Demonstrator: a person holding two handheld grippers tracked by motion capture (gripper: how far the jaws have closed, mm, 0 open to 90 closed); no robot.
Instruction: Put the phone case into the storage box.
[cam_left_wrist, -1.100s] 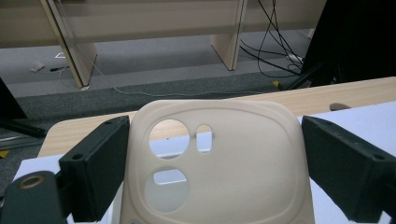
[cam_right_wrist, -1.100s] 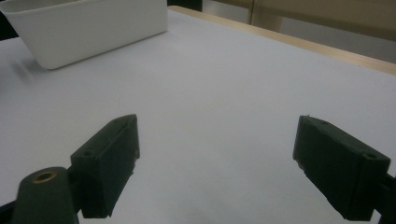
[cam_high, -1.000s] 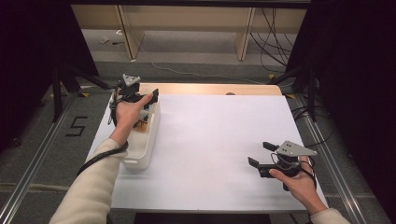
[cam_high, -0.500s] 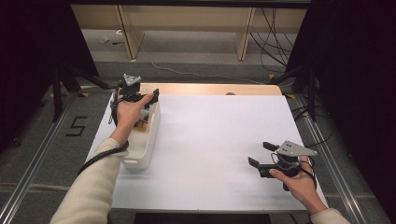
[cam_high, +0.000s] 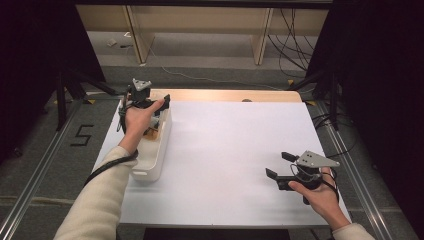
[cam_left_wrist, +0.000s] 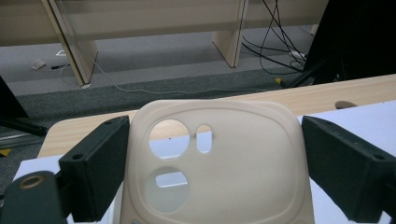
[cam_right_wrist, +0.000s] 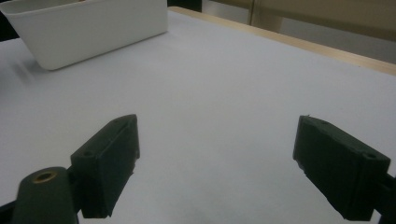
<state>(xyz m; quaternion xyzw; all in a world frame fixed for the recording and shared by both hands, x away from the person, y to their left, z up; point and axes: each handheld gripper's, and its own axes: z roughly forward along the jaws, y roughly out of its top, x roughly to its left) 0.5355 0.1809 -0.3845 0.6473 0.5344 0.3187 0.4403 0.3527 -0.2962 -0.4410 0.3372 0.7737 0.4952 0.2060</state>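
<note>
My left gripper (cam_left_wrist: 205, 163) has a cream phone case (cam_left_wrist: 217, 163) standing between its jaws, back panel toward the camera, camera cutouts at the upper left. The left jaw touches the case's edge; on the right I see a sliver of gap near the tip, so I cannot say for certain that the case is clamped. In the high view this gripper (cam_high: 150, 102) sits over the far end of the white bin (cam_high: 155, 160), with my left hand (cam_high: 137, 120) wrapped around it above the bin's interior. Something brownish lies inside the bin just beside my hand; I cannot tell what it is.

The bin lies lengthwise along the left edge of the white table (cam_high: 225, 150), its near end toward me. Beyond the bin's far end runs the bare wooden strip (cam_high: 225, 95) at the table's back edge.

My right gripper (cam_right_wrist: 217, 163) is well away from the bin, near the table's front right corner, jaws spread wide with nothing between them, just above bare white surface. My right hand (cam_high: 320, 197) grips it from behind. From that gripper's view, the bin (cam_right_wrist: 88, 28) sits at the upper left.
</note>
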